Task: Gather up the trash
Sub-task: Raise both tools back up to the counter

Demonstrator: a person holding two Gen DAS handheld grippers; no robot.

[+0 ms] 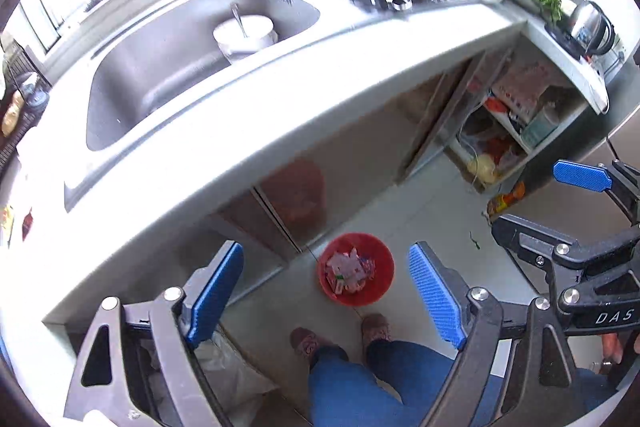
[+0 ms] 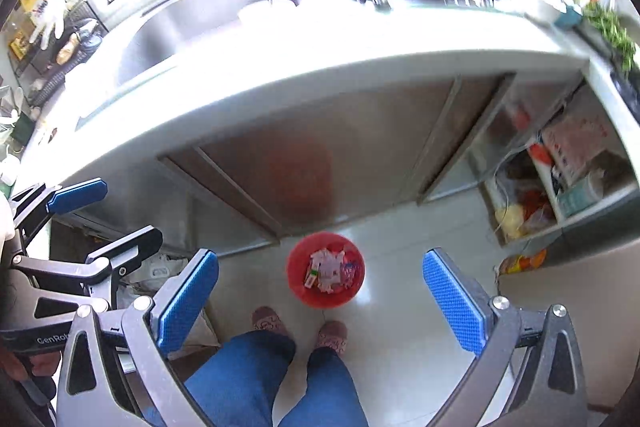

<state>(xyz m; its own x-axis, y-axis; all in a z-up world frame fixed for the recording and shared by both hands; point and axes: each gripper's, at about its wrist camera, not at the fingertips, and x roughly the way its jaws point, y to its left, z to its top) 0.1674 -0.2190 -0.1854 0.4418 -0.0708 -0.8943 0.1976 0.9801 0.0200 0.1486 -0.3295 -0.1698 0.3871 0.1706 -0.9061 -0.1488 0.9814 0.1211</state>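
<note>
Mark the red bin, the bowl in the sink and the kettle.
red bin (image 1: 385, 259), left wrist view, right rim.
bowl (image 1: 256, 27), left wrist view, white inside.
kettle (image 1: 588, 23), left wrist view, steel body.

both wrist views high above floor, facing steeply down, sharing red bin (image 1: 356, 269) (image 2: 325, 275), counter (image 1: 248, 131) (image 2: 320, 67)

Pale tiled floor (image 2: 404, 247) below the counter.
1 red bin (image 2: 325, 269) of wrappers (image 2: 329, 267) stands on it, near 2 slippered feet (image 2: 269, 321).

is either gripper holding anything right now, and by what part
Nothing is held. The left gripper and right gripper both stand open and empty, above the red bin on the floor.
</note>
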